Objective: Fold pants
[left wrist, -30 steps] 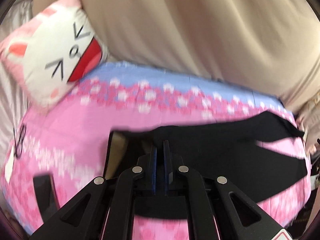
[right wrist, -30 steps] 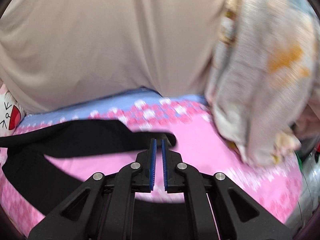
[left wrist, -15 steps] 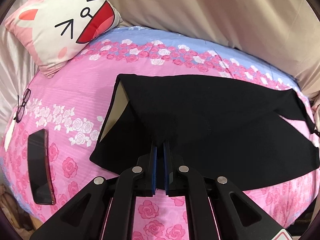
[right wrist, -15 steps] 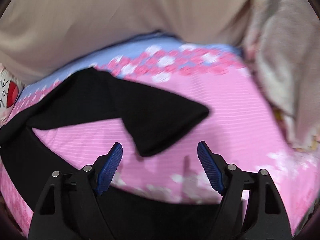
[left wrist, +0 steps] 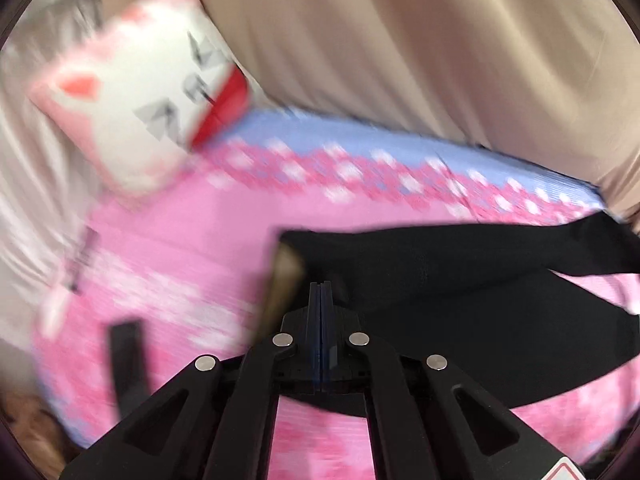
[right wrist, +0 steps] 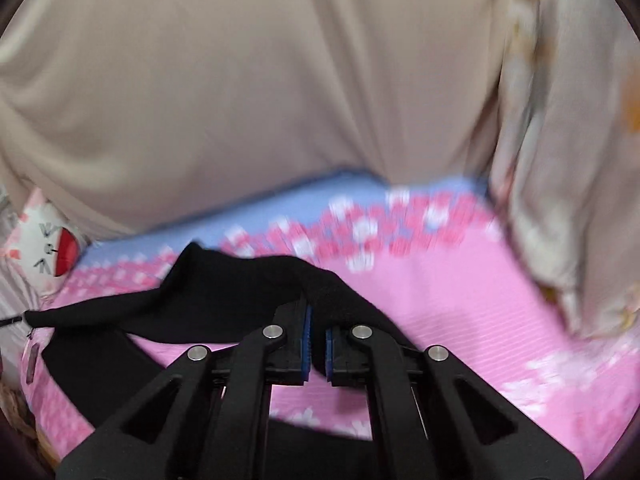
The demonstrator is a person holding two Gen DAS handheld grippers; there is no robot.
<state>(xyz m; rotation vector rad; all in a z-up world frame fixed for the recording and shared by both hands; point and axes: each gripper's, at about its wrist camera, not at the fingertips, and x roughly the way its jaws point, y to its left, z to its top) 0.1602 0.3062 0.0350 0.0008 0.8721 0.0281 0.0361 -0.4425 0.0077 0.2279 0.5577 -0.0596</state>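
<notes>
Both grippers clamped on black pants (left wrist: 460, 280): my left gripper (left wrist: 321, 292) at waist end, right gripper (right wrist: 316, 320) on leg. Pants on pink bedsheet (right wrist: 460, 280), stretching toward 3 o'clock. Fold looks barely begun.

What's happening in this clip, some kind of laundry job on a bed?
A person with a handheld tool in each hand is folding black pants on a bed with a pink floral bedsheet. The left tool is shut on the fabric near the waist end. The right tool is clamped on a pant leg, lifted off the sheet. Both views are motion-blurred. A cat-face pillow sits at the bed's far corner, against a beige curtain.
</notes>
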